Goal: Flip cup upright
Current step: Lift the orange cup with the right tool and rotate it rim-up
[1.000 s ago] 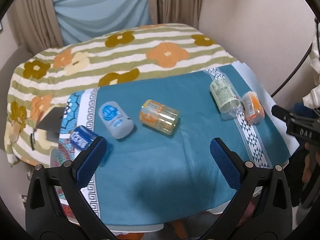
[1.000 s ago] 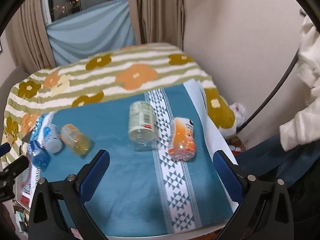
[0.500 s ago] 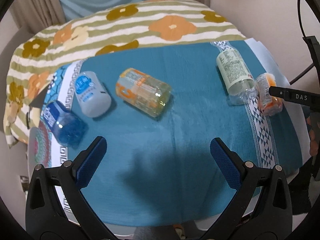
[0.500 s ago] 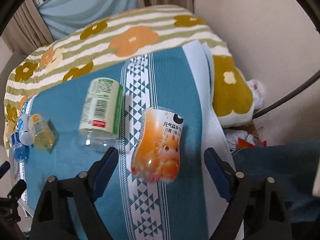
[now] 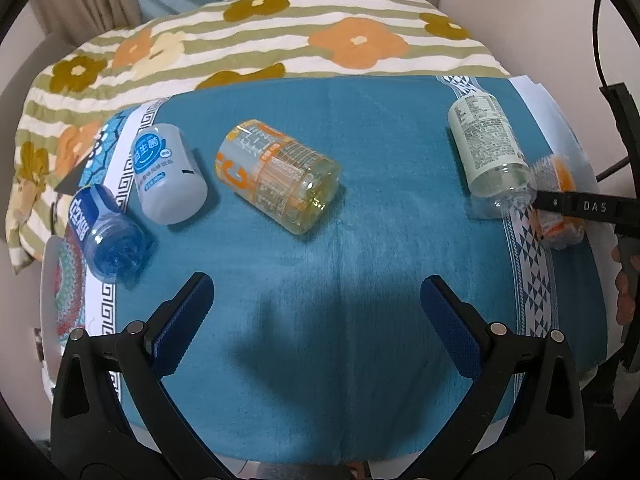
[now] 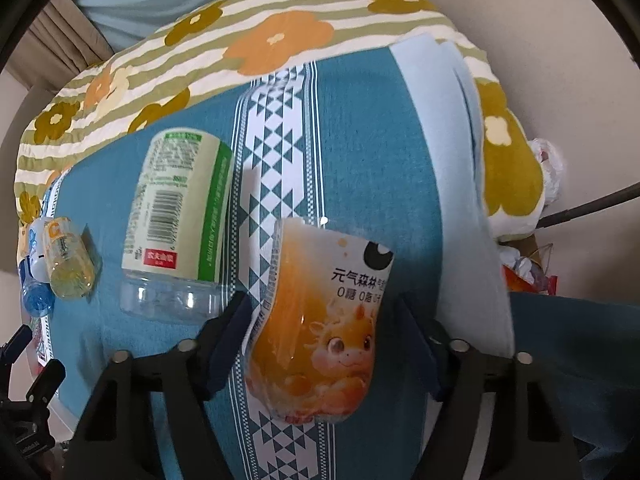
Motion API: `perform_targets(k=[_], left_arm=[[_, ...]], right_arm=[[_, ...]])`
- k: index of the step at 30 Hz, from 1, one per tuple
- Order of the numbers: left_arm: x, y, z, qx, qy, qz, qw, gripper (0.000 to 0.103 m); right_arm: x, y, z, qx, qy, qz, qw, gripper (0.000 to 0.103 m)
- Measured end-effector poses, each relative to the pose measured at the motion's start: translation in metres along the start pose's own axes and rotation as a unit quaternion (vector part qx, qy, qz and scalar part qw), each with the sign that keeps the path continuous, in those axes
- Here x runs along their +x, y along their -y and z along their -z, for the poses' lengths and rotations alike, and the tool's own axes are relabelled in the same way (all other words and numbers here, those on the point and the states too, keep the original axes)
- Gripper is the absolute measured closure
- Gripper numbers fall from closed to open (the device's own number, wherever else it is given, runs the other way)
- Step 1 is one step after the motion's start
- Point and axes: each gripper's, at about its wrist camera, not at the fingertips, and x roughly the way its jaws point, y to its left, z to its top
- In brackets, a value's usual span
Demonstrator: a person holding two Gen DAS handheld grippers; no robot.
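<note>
An orange cup with a cartoon dragon (image 6: 320, 320) lies on its side on the patterned band of the teal cloth (image 6: 360, 140). My right gripper (image 6: 320, 320) is open, its jaws on either side of that cup without squeezing it. The same cup shows at the far right of the left wrist view (image 5: 560, 200), partly behind the right gripper's body. My left gripper (image 5: 316, 308) is open and empty above bare cloth at the near edge. Three other cups lie on their sides ahead of it: a yellow-orange one (image 5: 280, 184), a pale grey one (image 5: 168, 176), a blue one (image 5: 104, 236).
A green-labelled clear cup (image 6: 180, 220) lies on its side just left of the orange cup, also in the left wrist view (image 5: 488, 152). A flowered striped blanket (image 5: 260, 40) lies behind the cloth. The wall is close on the right.
My right gripper has moved down and forward until its jaws straddle the orange cup. My left gripper has moved slightly closer to the cloth.
</note>
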Motion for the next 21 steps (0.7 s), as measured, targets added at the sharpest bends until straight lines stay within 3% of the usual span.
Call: perform_targets(k=[10,21], left_arm=[[0.0,-0.006,-0.001,-0.003,0.001,-0.002,1.0,0.0],[-0.024,-0.034,0.002,-0.007,0.018,-0.006,0.9998,0.0]], right_arm=[[-0.003,-0.002,0.002,0.004,0.001,-0.007,1.0,0.048],[-0.042,-0.022,0.017,0.014,0.023,-0.018,0.999,0.048]])
